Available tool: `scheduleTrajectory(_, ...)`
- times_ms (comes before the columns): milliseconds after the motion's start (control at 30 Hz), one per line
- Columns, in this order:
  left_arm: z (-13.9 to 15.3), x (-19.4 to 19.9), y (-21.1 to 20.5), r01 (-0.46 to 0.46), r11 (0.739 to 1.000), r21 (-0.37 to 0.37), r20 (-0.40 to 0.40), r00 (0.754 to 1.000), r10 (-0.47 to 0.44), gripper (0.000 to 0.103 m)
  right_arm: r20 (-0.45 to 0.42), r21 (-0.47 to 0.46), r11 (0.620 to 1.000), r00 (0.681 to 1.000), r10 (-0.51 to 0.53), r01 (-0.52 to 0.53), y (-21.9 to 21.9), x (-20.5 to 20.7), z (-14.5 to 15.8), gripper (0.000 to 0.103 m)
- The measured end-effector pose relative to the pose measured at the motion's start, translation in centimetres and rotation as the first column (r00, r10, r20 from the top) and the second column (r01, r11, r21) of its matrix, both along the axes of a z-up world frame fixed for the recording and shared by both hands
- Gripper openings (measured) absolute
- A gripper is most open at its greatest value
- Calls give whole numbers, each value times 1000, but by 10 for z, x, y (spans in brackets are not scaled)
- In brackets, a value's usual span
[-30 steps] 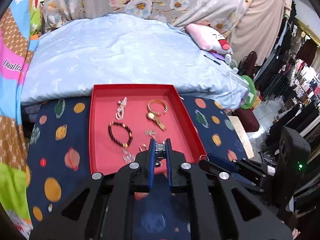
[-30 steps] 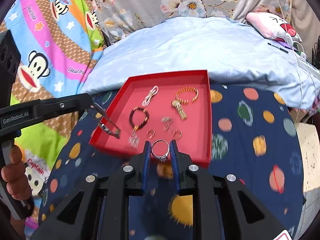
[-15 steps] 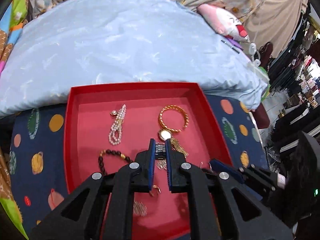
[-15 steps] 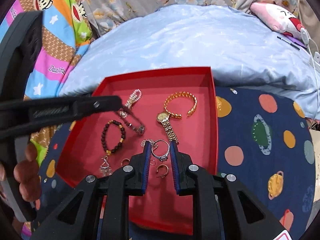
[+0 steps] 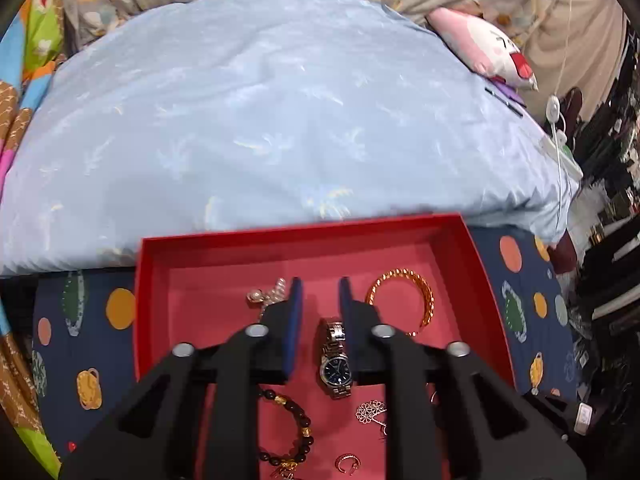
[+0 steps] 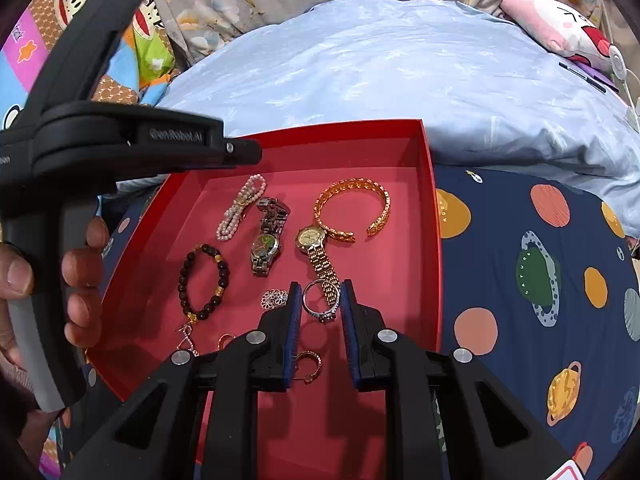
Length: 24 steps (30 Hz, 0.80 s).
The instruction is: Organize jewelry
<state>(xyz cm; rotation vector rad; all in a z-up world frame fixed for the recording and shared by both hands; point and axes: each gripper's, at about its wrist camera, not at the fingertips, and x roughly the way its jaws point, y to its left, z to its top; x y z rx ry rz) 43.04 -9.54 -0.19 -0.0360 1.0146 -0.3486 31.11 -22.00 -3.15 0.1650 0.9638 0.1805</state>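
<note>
A red tray (image 6: 434, 216) lies on the planet-print cloth and holds jewelry. My left gripper (image 5: 319, 284) is open over it; a silver watch with a blue dial (image 5: 336, 362) lies on the tray floor between its fingers. In the right wrist view that watch (image 6: 266, 242) lies beside a pearl bracelet (image 6: 240, 212), a gold watch (image 6: 316, 252), a gold bangle (image 6: 352, 210) and a dark bead bracelet (image 6: 204, 280). My right gripper (image 6: 320, 294) is shut on a silver ring (image 6: 318, 304) just above the tray's near part.
Small earrings and a flower charm (image 6: 275, 298) lie near the tray's front. A pale blue pillow (image 6: 400, 72) rises behind the tray. The left gripper's body and the hand holding it (image 6: 80, 264) stand at the tray's left edge. A pink plush (image 6: 560, 28) lies far right.
My left gripper moved forward over the tray, opened and let the silver watch go onto the tray floor. My right gripper moved in over the tray, still holding the ring.
</note>
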Motion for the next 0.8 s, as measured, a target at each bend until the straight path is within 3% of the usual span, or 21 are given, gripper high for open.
scheduleTrajectory(233,21,-36,27,-58,998,-6,55,997,59,34,30,18,1000,999,24,-24,8,7,13,18)
scheduleTrajectory(667,25,-80,71,-145,987,-73,37,988,148,36,-46,-29,997,997,70,-71,35,31,-10,19)
scheduleTrajectory(800,22,-91,77,-153,986,-73,34,987,156,39,-12,-55,998,999,41,-41,31,25,-1,27)
